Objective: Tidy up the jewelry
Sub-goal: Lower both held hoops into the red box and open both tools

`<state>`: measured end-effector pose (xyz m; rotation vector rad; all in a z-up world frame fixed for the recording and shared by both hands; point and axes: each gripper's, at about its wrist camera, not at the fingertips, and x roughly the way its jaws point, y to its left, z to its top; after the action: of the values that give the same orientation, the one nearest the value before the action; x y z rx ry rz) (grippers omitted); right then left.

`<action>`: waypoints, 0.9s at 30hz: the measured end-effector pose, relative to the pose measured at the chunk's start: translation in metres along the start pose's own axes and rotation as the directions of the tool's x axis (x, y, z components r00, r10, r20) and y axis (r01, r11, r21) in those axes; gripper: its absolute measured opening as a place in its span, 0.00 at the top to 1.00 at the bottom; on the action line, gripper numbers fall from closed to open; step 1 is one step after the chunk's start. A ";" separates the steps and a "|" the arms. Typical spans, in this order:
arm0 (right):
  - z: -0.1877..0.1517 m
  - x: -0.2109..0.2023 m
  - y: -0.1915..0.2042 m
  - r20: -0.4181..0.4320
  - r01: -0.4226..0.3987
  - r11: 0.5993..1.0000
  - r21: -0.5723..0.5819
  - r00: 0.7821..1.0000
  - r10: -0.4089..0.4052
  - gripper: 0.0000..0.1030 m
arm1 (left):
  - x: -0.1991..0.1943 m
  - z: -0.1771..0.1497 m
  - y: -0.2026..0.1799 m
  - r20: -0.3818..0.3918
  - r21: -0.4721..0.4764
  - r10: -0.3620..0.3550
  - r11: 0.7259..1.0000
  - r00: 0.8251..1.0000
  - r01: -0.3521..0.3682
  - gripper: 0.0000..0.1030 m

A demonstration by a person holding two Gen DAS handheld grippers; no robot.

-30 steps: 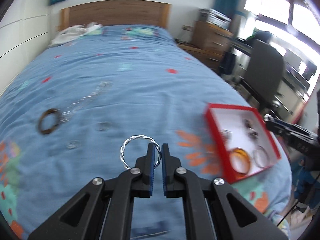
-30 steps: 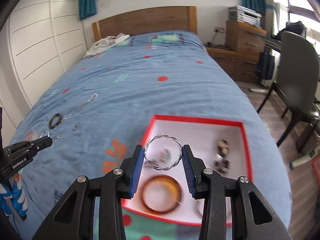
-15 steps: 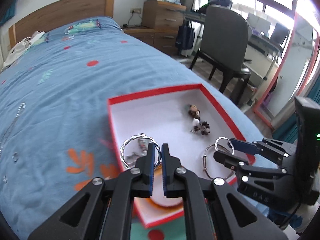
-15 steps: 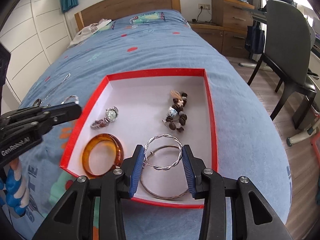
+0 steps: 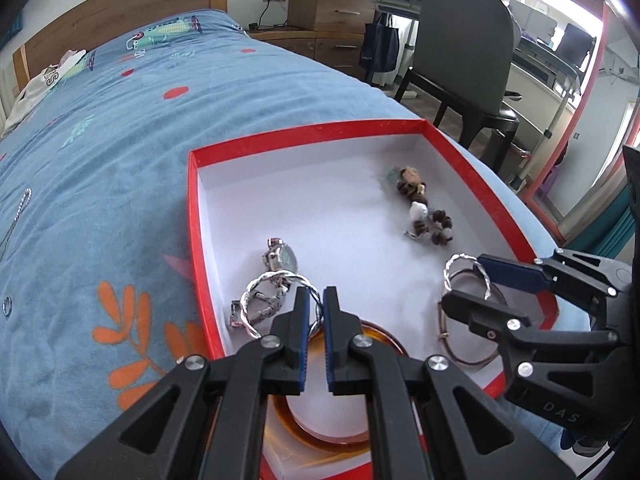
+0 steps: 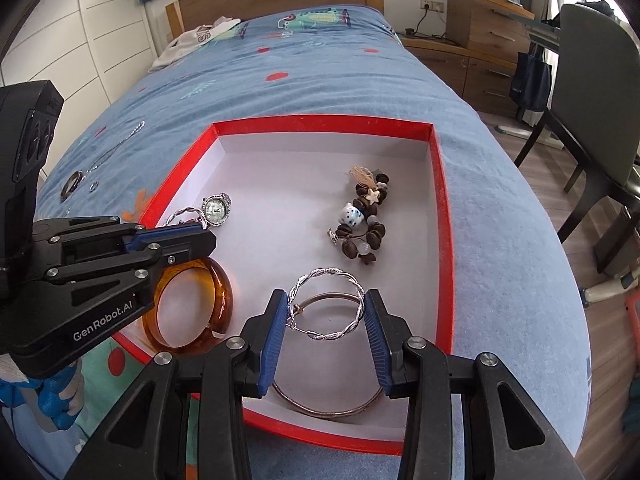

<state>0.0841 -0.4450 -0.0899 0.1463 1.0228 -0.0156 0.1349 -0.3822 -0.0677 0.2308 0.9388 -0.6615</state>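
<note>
A red box [image 5: 194, 216] [image 6: 443, 216] with a white floor lies on the blue bed. My left gripper [image 5: 313, 300] is shut on a twisted silver bangle [image 5: 256, 292], held just above the box's near left corner, over a watch [image 5: 282, 260] and an amber bangle [image 5: 380, 330]. My right gripper [image 6: 325, 306] is shut on a second twisted silver bangle [image 6: 344, 276], held across its width above a thin plain bangle [image 6: 328, 410] on the box floor. A beaded bracelet [image 6: 364, 218] lies in the middle of the box.
On the bedspread left of the box lie a chain [image 6: 120, 144], a dark ring [image 6: 72, 182] and a small ring [image 6: 94, 187]. A grey chair [image 5: 464, 44] and a wooden dresser [image 5: 332, 4] stand right of the bed. White clothing [image 6: 200, 36] lies by the headboard.
Both grippers have swung from over the bed to over the red box and come down closer to its floor, each still holding its twisted bangle.
</note>
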 end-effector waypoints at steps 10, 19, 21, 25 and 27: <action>0.003 0.009 0.006 -0.019 0.014 0.999 -0.050 1.000 -0.015 0.62 | 0.007 -0.001 0.003 0.000 -0.006 0.005 1.000 1.000 -0.005 0.94; 0.003 0.009 0.006 -0.017 0.013 0.998 -0.056 1.000 -0.014 0.62 | 0.007 -0.001 0.001 0.005 -0.003 0.018 1.000 1.000 -0.018 0.93; 0.003 0.009 0.006 -0.017 0.014 0.998 -0.055 1.000 -0.014 0.62 | 0.006 -0.001 0.001 0.007 0.000 0.023 1.000 1.000 -0.023 0.93; 0.004 0.007 0.006 -0.018 0.019 0.999 -0.046 1.000 -0.020 0.62 | 0.005 0.000 0.004 0.004 -0.013 0.016 1.000 1.000 -0.015 0.90; 0.004 0.006 0.006 -0.020 0.022 0.999 -0.043 1.000 -0.022 0.62 | 0.003 0.000 0.004 0.004 -0.011 0.009 1.000 1.000 -0.009 0.83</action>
<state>0.0909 -0.4389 -0.0922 0.0960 1.0441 -0.0120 0.1386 -0.3807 -0.0709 0.2241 0.9372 -0.6479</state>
